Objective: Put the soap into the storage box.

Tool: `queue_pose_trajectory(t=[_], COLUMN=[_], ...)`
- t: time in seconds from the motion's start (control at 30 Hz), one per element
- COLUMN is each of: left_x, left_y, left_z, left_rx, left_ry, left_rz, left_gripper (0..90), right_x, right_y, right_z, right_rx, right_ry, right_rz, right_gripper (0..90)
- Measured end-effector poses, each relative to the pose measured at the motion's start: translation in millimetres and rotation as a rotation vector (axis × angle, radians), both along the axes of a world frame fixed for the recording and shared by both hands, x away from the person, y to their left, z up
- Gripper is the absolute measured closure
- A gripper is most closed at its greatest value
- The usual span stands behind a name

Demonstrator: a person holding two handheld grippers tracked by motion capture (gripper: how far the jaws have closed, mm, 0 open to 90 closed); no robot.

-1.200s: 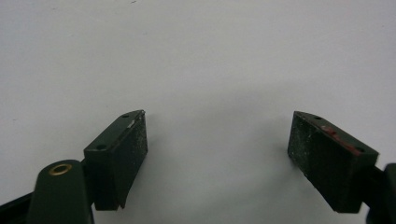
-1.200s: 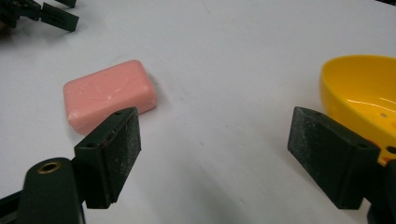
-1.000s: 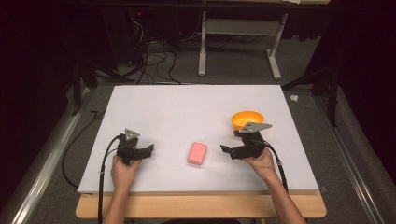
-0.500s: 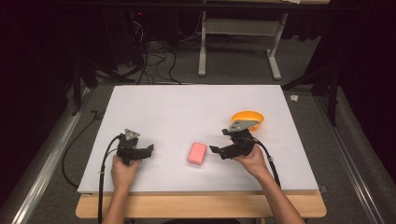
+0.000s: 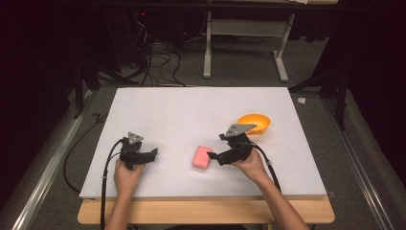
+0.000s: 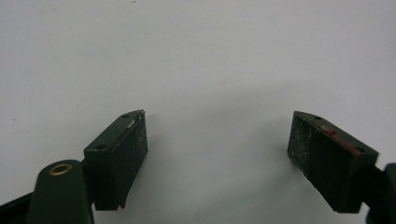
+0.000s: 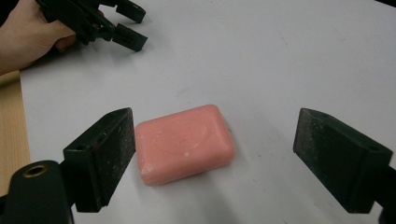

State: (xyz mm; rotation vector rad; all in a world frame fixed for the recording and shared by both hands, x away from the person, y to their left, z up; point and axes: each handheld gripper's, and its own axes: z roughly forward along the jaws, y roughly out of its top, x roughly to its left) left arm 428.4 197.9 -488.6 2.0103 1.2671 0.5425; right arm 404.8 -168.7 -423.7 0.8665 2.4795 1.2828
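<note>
Gripper jaws on my right gripper [image 5: 214,156] are standing wide apart around a pink bar of soap [image 5: 202,157], gripping nothing; in the right gripper view the soap [image 7: 185,143] is lying flat between the pads, nearly touching the left pad and leaving open room before the right pad. My right hand [image 5: 250,164] is holding that gripper low over the white bench [image 5: 191,110], its cable trailing back along my forearm.

Behind my right gripper, an orange bowl [image 5: 256,122] is sitting on the bench toward the right edge, partly covered by the gripper's grey plate; I cannot tell whether anything is inside it.

My left gripper [image 5: 152,154] is resting in my left hand [image 5: 127,173] near the front left part of the bench, well apart from the soap. In the left gripper view its jaws are spread wide over bare white surface, holding and touching nothing. The right gripper view is also catching my left gripper [image 7: 128,25] and hand [image 7: 28,35] farther off at the upper left.

Open white surface is stretching across the middle and far side of the bench. A wooden strip [image 5: 206,212] is showing along the near edge, and grey floor [image 5: 239,72] with cables and a stand lies beyond the far edge.
</note>
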Motion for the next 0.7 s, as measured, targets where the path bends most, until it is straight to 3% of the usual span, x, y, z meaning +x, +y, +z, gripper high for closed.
queue_pose_trajectory(t=[0.33,0.7], left_x=[-0.1,-0.2], left_y=[-0.1,-0.1], left_z=[0.0,0.0], left_rx=[0.001,0.001], left_ry=[-0.001,-0.001], left_rz=[0.0,0.0], left_gripper=[20.4,20.4], right_x=[4.4,13.4], right_y=[18.9,38.4], right_z=[-1.3,-13.3], right_rx=[-0.03,-0.07], right_ry=[0.001,0.019], right_rz=[0.043,0.074], right_gripper=[12.7,12.3])
